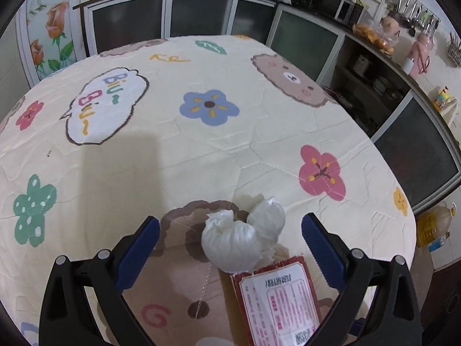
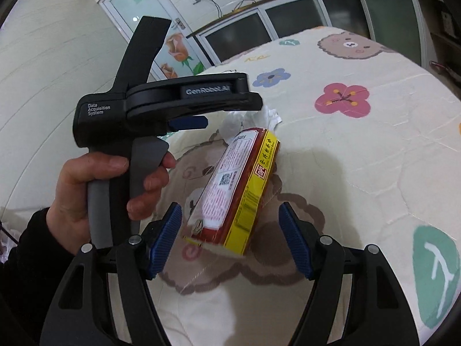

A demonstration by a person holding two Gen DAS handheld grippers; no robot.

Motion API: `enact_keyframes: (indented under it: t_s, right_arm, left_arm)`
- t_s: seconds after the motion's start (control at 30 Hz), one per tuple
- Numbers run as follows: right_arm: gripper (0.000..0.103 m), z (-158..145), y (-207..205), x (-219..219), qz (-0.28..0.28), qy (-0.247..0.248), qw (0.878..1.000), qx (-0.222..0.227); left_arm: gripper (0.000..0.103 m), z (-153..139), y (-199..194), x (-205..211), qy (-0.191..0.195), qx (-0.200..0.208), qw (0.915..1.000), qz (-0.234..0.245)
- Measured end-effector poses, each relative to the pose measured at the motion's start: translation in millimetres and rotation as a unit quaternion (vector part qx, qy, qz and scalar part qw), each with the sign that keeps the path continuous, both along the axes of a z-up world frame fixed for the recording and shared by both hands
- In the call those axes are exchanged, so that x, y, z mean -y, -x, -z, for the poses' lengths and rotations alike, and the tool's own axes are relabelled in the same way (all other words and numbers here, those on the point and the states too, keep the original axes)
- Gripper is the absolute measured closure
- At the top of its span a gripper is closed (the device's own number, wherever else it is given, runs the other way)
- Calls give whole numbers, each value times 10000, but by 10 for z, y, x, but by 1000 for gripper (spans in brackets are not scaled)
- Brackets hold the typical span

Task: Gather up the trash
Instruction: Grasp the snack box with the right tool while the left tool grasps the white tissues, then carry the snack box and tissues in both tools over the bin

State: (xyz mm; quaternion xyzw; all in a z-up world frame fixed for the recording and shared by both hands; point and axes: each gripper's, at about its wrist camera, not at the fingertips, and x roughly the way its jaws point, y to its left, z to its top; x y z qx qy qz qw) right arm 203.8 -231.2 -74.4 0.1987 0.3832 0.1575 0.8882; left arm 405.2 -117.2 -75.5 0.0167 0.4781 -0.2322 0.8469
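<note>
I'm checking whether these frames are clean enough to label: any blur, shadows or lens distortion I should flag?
Left wrist view: sharp, with strong fisheye bending at the cabinets and dark corners; a soft shadow falls on the tablecloth beyond the open left gripper. Right wrist view: equally curved; the red and yellow package reads clearly between the open right gripper jaws, with a shadow to its right.

From my left wrist camera I saw the left gripper (image 1: 230,230) held wide open above the cartoon-print tablecloth (image 1: 178,155), its blue pads (image 1: 138,248) standing clear on either side of a crumpled white tissue wad (image 1: 245,236). Just beside the wad, touching its near edge, lay a red packet (image 1: 276,300) with its white and pink printed label facing up, partly between my fingers
</note>
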Motion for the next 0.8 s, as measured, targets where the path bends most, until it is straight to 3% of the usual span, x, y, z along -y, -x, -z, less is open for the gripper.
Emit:
enact_keyframes:
  t_s: [0.17, 0.23, 0.3, 0.37, 0.47, 0.8]
  right_arm:
    - [50, 39, -126, -81, -172, 59, 9998, -98]
    - [59, 57, -162, -117, -237, 67, 9996, -129]
    - [70, 65, -177, -135, -296, 51, 9994, -148]
    - [72, 50, -173, -141, -376, 41, 9992, -105]
    - [85, 40, -171, -134, -520, -152, 9984, -132]
    - [87, -115, 75, 25, -509, -449, 9976, -147]
  left_arm:
    - [9, 91, -51, 71, -15, -54, 10000, 49]
    - [26, 115, -60, 114, -117, -20, 9999, 112]
    - [67, 151, -82, 128, -123, -113, 9997, 167]
    - [74, 167, -102, 87, 6, -181, 9998, 117]
    - [77, 94, -106, -11, 216, -131, 9997, 5]
    - [77, -212, 97, -288, 579, 65, 9983, -46]
